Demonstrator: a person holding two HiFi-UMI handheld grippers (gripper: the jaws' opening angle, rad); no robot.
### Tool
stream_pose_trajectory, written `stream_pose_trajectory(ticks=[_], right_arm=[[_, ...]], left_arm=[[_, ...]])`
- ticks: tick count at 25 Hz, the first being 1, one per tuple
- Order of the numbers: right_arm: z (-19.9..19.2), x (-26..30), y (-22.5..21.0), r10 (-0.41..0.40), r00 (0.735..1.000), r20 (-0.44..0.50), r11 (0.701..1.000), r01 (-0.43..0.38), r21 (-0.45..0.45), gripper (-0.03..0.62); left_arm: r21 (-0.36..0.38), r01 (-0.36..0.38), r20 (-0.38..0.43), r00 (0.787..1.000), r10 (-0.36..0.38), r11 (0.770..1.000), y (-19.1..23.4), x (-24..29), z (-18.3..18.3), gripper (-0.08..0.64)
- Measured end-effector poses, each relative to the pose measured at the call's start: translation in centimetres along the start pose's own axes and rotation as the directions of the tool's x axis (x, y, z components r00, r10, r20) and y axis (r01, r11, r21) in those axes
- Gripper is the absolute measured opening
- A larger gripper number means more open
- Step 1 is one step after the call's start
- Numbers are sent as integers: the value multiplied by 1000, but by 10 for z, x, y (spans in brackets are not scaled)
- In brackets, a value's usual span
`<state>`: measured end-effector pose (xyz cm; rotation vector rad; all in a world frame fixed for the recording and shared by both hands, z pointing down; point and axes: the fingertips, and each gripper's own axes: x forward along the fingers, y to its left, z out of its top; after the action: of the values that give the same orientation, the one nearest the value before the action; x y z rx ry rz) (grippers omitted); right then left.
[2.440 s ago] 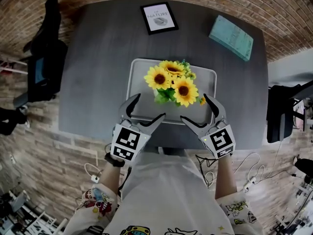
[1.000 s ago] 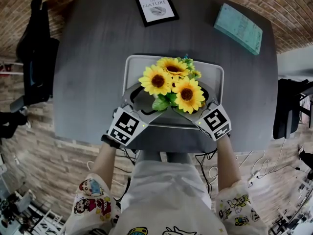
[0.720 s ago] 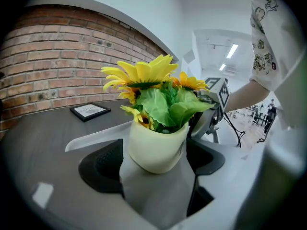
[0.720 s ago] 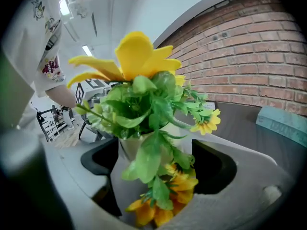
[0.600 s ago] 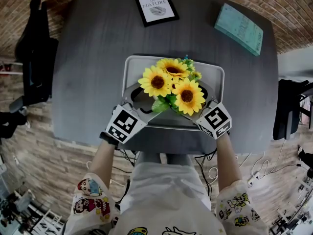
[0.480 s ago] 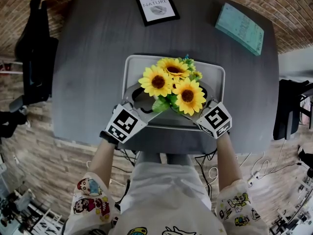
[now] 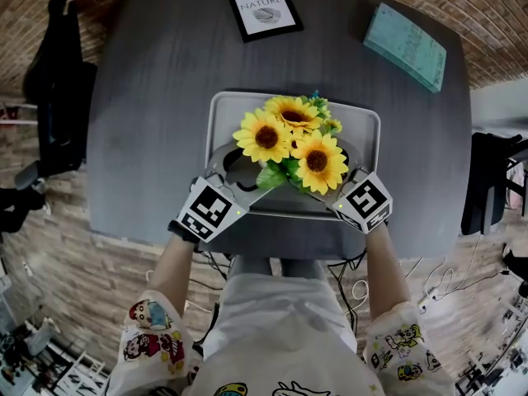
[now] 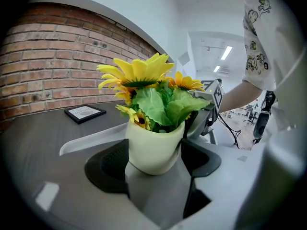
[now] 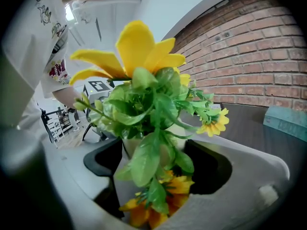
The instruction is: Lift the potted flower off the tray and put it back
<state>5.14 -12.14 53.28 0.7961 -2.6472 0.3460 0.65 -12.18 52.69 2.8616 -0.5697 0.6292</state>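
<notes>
Two grippers: left gripper [image 7: 242, 170] and right gripper [image 7: 332, 172], jaws of each clamped on the pot [image 8: 154, 147] from opposite sides.
Pot: cream, upright, holding sunflowers [image 7: 285, 134], over the tray [image 7: 216, 114].
Tray: grey, mid-desk [image 7: 148, 97].

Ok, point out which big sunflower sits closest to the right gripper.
The lower-right sunflower, directly over the right gripper; the other two sit further left and back.
</notes>
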Motion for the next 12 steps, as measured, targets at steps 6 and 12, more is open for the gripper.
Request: stream_pose_trajectory(ticks=[6, 12], right_arm=[[0, 0, 0, -4, 1000, -13, 1000, 4, 3, 422], [2, 0, -1, -9, 1000, -19, 1000, 8, -20, 422]], left_arm=[[2, 4, -5, 1000, -4, 1000, -1, 0, 0, 357], [9, -2, -8, 1000, 2, 1000, 0, 1, 2, 357]])
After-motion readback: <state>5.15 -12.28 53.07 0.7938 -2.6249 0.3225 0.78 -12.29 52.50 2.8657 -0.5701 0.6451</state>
